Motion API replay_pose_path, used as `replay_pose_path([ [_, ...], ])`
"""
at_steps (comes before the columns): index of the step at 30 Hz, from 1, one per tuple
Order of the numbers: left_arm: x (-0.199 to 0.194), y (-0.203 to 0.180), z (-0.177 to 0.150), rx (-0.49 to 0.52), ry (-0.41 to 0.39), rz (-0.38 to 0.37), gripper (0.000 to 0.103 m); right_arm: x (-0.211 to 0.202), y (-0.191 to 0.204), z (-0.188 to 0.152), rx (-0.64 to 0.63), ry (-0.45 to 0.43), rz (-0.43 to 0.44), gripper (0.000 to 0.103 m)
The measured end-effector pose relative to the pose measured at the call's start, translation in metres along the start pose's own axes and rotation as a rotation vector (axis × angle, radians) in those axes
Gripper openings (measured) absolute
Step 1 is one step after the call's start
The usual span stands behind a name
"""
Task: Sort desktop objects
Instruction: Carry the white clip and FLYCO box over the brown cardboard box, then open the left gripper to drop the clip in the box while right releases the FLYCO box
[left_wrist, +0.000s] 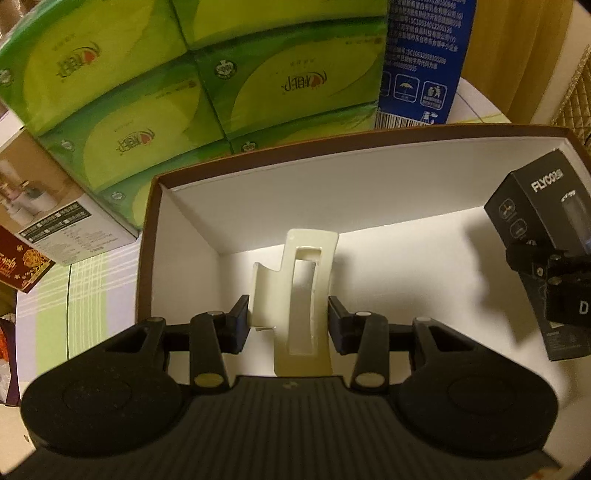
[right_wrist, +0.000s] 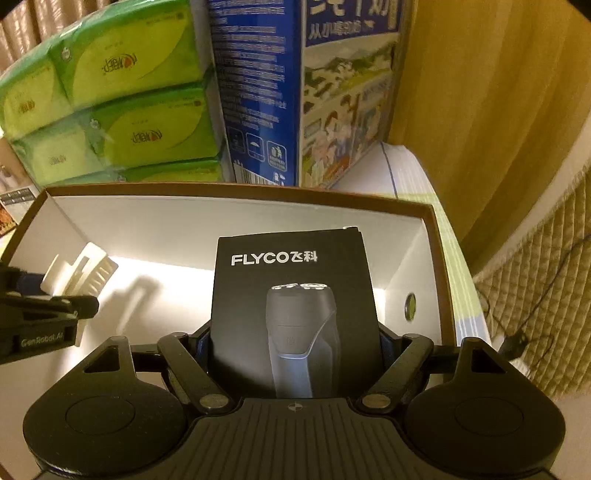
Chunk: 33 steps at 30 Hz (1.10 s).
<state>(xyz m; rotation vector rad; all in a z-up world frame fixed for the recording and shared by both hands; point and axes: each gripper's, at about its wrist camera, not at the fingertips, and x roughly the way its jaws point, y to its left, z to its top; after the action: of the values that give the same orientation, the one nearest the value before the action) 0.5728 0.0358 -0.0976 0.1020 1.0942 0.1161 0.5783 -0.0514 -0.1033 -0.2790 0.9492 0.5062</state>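
- Two loads sit in my two grippers, one each, both hanging over the open box (left_wrist: 369, 162).
- My left gripper (left_wrist: 288, 319) has its pads clamped on the cream hair claw (left_wrist: 295, 291), which stands upright between them, teeth end toward 12 o'clock.
- My right gripper (right_wrist: 295, 343) is clamped on the black shaver carton (right_wrist: 291, 295), printed face up toward me.
- From the left view, that carton sits at 3 o'clock of the claw, well apart; from the right view, the claw is at 9 o'clock.
- Beyond the box's far wall at 12 o'clock stand the green tissue packs (left_wrist: 129, 92) and a blue carton (right_wrist: 258, 92).
- I judge this the placing step: both things are above the white floor, not yet down.
- Next I should lower each to the floor, then part the fingers, keeping the two apart.
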Motion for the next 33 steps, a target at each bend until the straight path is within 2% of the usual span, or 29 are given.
replay_pose_path([
  [13, 0.017, -0.004, 0.006, 0.031, 0.017, 0.012, 0.041, 0.008, 0.000, 0.008, -0.035, -0.011, -0.002, 0.077],
  [15, 0.015, -0.002, 0.005, 0.027, 0.010, 0.003, 0.045, 0.007, 0.000, 0.008, -0.038, -0.017, 0.000, 0.077],
  [20, 0.005, 0.000, 0.000, 0.026, -0.012, -0.014, 0.050, 0.005, -0.004, 0.007, -0.041, -0.048, 0.026, 0.077],
  [23, -0.006, 0.000, -0.003, 0.013, -0.021, -0.034, 0.051, 0.000, -0.009, 0.006, -0.027, -0.073, 0.053, 0.087],
  [25, -0.014, 0.000, -0.006, 0.013, -0.030, -0.039, 0.055, -0.009, -0.013, 0.003, -0.018, -0.097, 0.076, 0.092],
  [29, -0.037, 0.002, -0.016, 0.005, -0.073, -0.052, 0.071, -0.033, -0.018, -0.008, -0.031, -0.141, 0.143, 0.098],
  [33, -0.069, 0.007, -0.033, -0.014, -0.121, -0.061, 0.076, -0.063, -0.020, -0.025, -0.039, -0.180, 0.188, 0.101],
])
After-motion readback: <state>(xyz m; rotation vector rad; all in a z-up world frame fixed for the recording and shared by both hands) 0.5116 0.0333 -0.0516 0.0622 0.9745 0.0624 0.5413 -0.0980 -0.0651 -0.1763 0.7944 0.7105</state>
